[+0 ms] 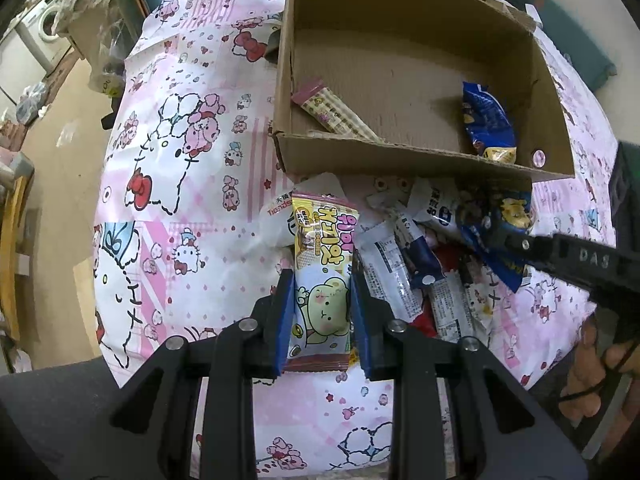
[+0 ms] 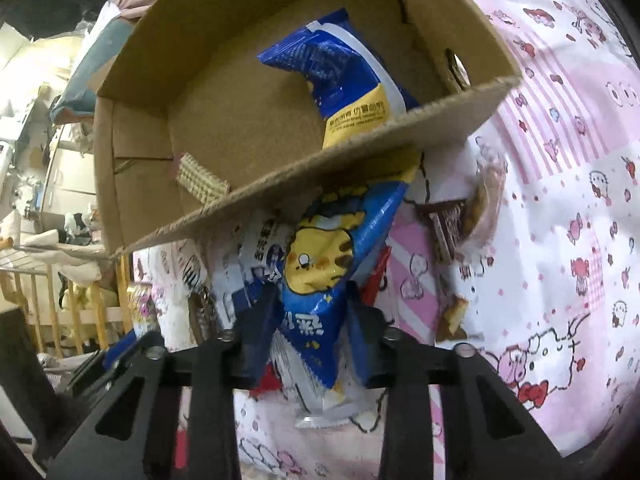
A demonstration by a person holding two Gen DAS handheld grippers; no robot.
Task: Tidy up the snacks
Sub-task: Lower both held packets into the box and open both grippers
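The left gripper [image 1: 322, 300] clamped a yellow wafer packet [image 1: 320, 276]; the right gripper [image 2: 314, 328] pinched a blue snack bag [image 2: 324, 256] beside the cardboard box [image 2: 280, 184].

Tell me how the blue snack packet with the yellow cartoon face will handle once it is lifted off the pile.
The blue packet is glossy film, so it may slip between the right claw pads. It creases and bends where pinched, so it will probably flop rather than stay stiff. It looks puffy and thin-walled, likely light, and a hard squeeze could crush what is inside.
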